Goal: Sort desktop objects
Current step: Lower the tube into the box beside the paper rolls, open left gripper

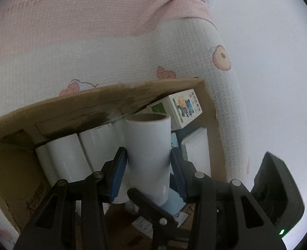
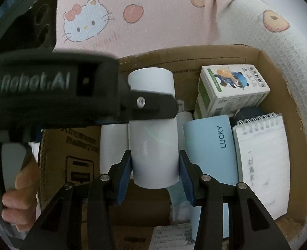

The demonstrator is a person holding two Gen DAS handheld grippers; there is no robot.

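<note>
My left gripper point(image 1: 148, 173) and my right gripper point(image 2: 155, 177) both clamp the same white roll point(image 2: 154, 154), pads pressed against its sides. In the right wrist view the roll stands at frame centre, above the cardboard box point(image 2: 278, 79). More white rolls point(image 1: 68, 154) lie at the lower left of the left wrist view. A carton point(image 2: 234, 89), a light blue LUCKY item point(image 2: 213, 145) and a spiral notepad point(image 2: 261, 156) occupy the box's right half.

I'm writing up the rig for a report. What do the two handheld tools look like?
Both tools, left and right, have black linkage arms with silver rivets and ribbed blue pads. The left tool's black body carries raised lettering ending ".AI". The bare hand shows no sleeve.
</note>
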